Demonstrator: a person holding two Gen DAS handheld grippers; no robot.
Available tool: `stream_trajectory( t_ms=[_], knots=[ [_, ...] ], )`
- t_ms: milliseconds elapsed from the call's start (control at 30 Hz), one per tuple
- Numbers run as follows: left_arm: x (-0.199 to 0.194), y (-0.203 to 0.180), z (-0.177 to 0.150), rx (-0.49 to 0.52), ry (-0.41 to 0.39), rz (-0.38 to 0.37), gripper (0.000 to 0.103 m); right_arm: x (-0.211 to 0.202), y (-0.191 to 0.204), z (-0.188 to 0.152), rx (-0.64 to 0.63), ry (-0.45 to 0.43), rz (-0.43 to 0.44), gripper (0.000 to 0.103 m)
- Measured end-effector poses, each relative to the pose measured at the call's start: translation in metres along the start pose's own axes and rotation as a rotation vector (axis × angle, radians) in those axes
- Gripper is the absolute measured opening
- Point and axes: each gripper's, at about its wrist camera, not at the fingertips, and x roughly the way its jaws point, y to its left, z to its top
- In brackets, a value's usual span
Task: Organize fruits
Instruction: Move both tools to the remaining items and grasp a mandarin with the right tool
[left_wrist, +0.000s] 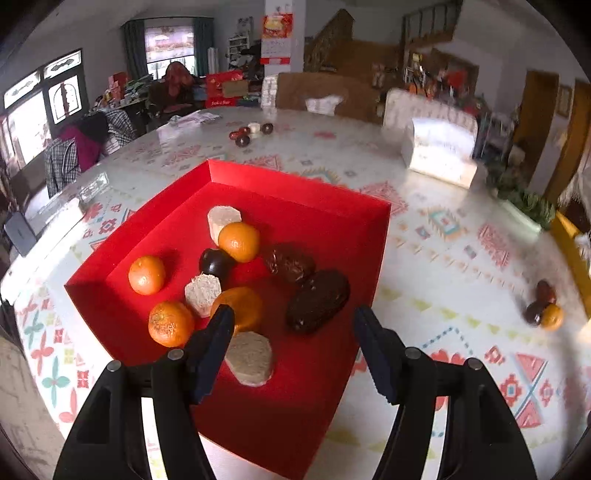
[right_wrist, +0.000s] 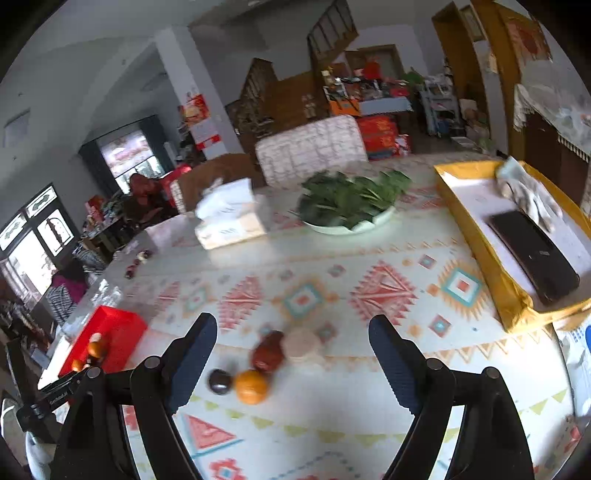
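Note:
A red tray (left_wrist: 295, 192) sits on the patterned table and holds several oranges (left_wrist: 146, 275), pale cut pieces (left_wrist: 251, 357), a dark plum (left_wrist: 215, 263) and two dark brown oblong fruits (left_wrist: 317, 300). My left gripper (left_wrist: 293, 325) is open and empty, hovering over the tray's near part. My right gripper (right_wrist: 293, 332) is open and empty above a loose cluster on the table: an orange (right_wrist: 251, 386), a dark plum (right_wrist: 219, 381), a red-brown fruit (right_wrist: 267, 355) and a pale piece (right_wrist: 301, 345). The same cluster shows far right in the left wrist view (left_wrist: 545, 306).
More small fruits (left_wrist: 251, 133) lie at the table's far side. A tissue box (right_wrist: 229, 218), a bowl of greens (right_wrist: 351, 206) and a yellow tray (right_wrist: 491, 266) with a black object stand on the table. The red tray also shows in the right wrist view (right_wrist: 110, 332). Chairs stand behind.

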Motion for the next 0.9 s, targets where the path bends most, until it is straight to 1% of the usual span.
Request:
stream_trajectory(
  t_ms=[33,100,133,167,200,233,333,367,400,467,500,533,567,600,700,800,867,900],
  knots=[
    [-0.001,0.002,0.0,-0.016,0.007,-0.015,0.067,0.0,-0.006,-0.001,0.012,0.005,0.002,0.088],
    [-0.003,0.0,0.0,-0.011,0.01,-0.049,0.067,0.003,-0.014,-0.001,0.035,0.022,0.019,0.088],
    [-0.004,-0.003,-0.002,-0.008,0.01,-0.08,0.067,0.004,-0.016,-0.002,0.035,0.029,0.025,0.088],
    [-0.008,-0.008,-0.004,-0.014,0.003,-0.136,0.067,0.004,-0.016,-0.004,0.03,0.033,0.026,0.088],
    [-0.012,-0.012,-0.006,-0.016,-0.004,-0.174,0.067,0.005,-0.012,-0.006,0.013,0.039,0.024,0.088],
    [-0.012,-0.016,-0.007,-0.012,-0.005,-0.188,0.067,0.005,-0.01,-0.008,0.003,0.04,0.021,0.088],
    [0.004,-0.029,-0.008,0.024,0.072,-0.155,0.067,0.01,0.002,-0.014,-0.039,0.054,0.019,0.088],
    [0.005,-0.035,-0.006,0.061,0.061,-0.127,0.067,0.012,0.003,-0.016,-0.045,0.058,0.021,0.088],
    [0.01,-0.04,-0.005,0.088,0.078,-0.129,0.067,0.013,0.004,-0.017,-0.05,0.061,0.023,0.088],
    [0.016,-0.05,-0.006,0.123,0.097,-0.191,0.069,0.012,0.006,-0.019,-0.062,0.059,0.021,0.088],
    [0.018,-0.055,-0.008,0.147,0.089,-0.192,0.071,0.011,0.007,-0.019,-0.068,0.055,0.018,0.088],
    [0.02,-0.059,-0.01,0.174,0.076,-0.182,0.071,0.011,0.007,-0.019,-0.068,0.054,0.018,0.088],
    [0.02,-0.063,-0.011,0.198,0.062,-0.192,0.071,0.011,0.007,-0.02,-0.066,0.056,0.02,0.088],
    [0.019,-0.064,-0.012,0.205,0.054,-0.214,0.071,0.012,0.006,-0.02,-0.063,0.06,0.02,0.088],
    [0.016,-0.066,-0.013,0.199,0.045,-0.246,0.071,0.014,0.004,-0.021,-0.051,0.073,0.019,0.088],
    [0.011,-0.075,-0.015,0.232,0.036,-0.3,0.071,0.019,0.003,-0.022,-0.037,0.091,0.029,0.088],
    [0.008,-0.082,-0.017,0.236,0.033,-0.352,0.071,0.019,0.003,-0.023,-0.041,0.092,0.022,0.088],
    [0.006,-0.085,-0.018,0.235,0.033,-0.358,0.071,0.019,0.003,-0.023,-0.042,0.09,0.018,0.088]
  ],
)
